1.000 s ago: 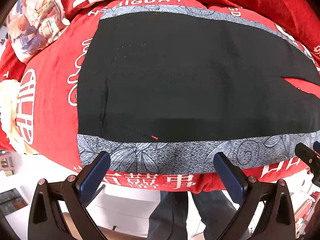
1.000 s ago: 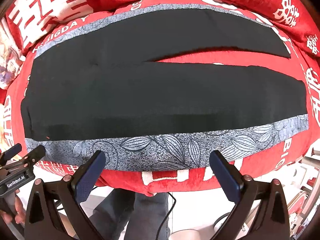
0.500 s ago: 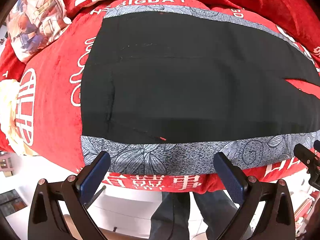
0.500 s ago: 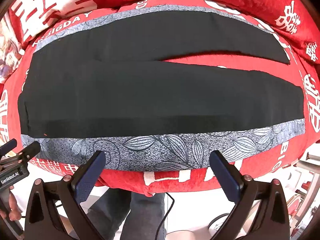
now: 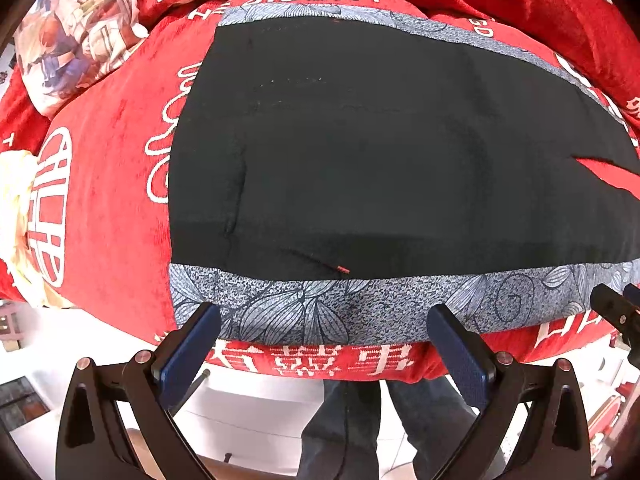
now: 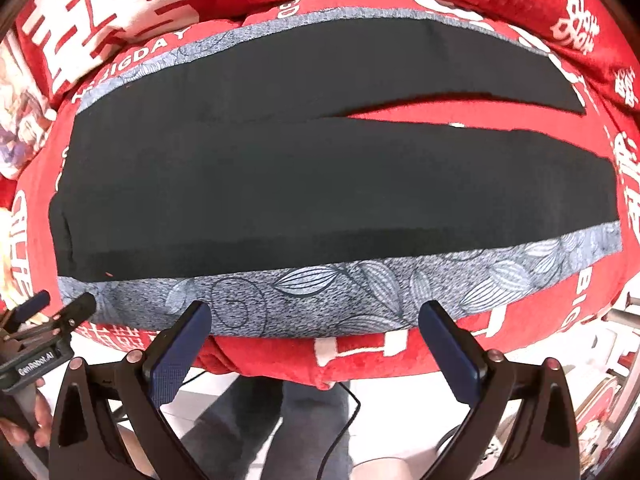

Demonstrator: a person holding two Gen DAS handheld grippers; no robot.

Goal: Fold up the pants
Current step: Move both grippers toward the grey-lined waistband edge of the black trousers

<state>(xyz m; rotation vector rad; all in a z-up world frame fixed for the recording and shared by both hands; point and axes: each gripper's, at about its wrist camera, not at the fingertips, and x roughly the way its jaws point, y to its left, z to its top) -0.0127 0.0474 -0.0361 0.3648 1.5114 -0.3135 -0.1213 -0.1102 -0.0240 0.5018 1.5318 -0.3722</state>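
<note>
Black pants (image 6: 320, 184) with grey leaf-print side stripes (image 6: 360, 292), spread flat and unfolded across a red blanket (image 6: 400, 360) bearing white lettering. Waistband toward the left, the two legs parting toward the right with a wedge of red showing between them. Nearest stripe lying along the blanket's front edge. Left gripper (image 5: 324, 344) poised just short of that edge by the waist end, jaws spread wide, holding nothing. Right gripper (image 6: 316, 336) likewise wide apart and empty, facing the stripe farther along the leg. Patterned pillow (image 5: 76, 32) at far left. Below the edge, a person's trousered legs (image 6: 280, 432).
</note>
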